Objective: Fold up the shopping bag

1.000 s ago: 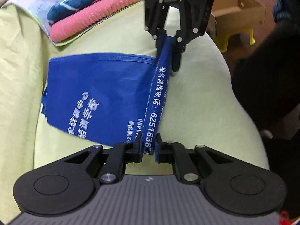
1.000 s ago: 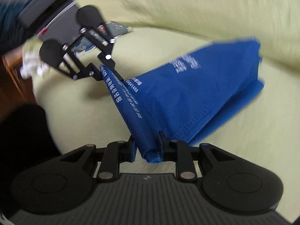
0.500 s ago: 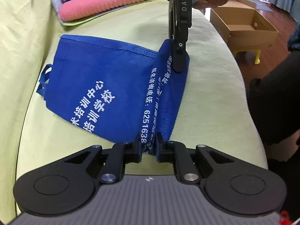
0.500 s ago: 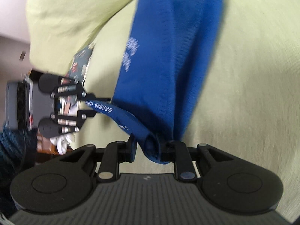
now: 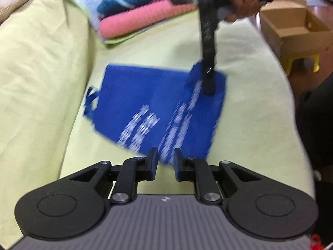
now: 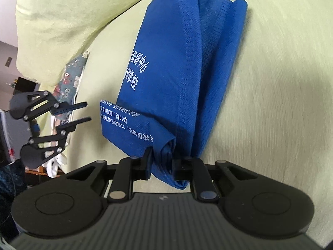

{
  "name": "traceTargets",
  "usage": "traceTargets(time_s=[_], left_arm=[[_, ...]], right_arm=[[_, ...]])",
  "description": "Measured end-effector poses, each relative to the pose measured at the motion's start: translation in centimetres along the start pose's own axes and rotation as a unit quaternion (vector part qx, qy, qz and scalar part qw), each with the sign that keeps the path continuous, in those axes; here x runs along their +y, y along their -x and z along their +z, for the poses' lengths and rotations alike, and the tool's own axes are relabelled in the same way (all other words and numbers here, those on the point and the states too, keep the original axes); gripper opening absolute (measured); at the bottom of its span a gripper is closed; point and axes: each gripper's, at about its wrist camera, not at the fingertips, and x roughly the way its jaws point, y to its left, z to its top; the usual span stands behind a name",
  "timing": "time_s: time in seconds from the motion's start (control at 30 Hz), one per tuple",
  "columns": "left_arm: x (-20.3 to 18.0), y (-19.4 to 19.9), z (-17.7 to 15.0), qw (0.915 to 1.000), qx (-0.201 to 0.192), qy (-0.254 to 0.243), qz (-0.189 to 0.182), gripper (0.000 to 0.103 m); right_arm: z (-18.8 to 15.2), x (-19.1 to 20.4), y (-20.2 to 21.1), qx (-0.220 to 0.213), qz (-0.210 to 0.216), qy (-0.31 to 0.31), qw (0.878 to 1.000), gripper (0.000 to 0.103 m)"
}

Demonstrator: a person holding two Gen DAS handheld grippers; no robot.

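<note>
Shopping bag (image 5: pixel 158 102), blue with white lettering, lies partly folded on the pale green couch seat (image 5: pixel 249 108) as I work it: from my left gripper (image 5: pixel 165 162) I see its fingers parted with the bag's near edge between them but not pressed, and the right tool planted on the far corner. Only my right gripper (image 6: pixel 161 162) view shows its jaws closing, pinching a bunched fold, with the left tool off to the side, empty. Rolled pink and blue towels (image 5: pixel 143 18) sit behind; a cardboard box (image 5: pixel 291 20) stands on the floor.
</note>
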Motion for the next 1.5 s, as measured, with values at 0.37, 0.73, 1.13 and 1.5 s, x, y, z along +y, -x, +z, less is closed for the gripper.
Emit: traceTargets(time_s=[0.37, 0.73, 1.13, 1.5], left_arm=[[-0.3, -4.4, 0.0, 0.9955, 0.008, 0.093, -0.018, 0.0], [-0.8, -5.0, 1.0, 0.9956, 0.026, 0.09, -0.01, 0.0], [-0.9, -5.0, 2.1, 0.982, 0.06, 0.176, 0.034, 0.0], [-1.3, -4.9, 2.0, 0.979, 0.061, 0.189, 0.046, 0.0]], right_arm=[[-1.7, 0.3, 0.5, -0.071, -0.011, 0.01, 0.997, 0.013], [-8.1, 10.3, -0.6, -0.283, -0.27, 0.285, 0.875, 0.022], [-4.9, 7.9, -3.7, -0.221, -0.275, 0.263, 0.898, 0.014], [-5.9, 7.5, -3.7, -0.231, -0.267, 0.258, 0.899, 0.014]])
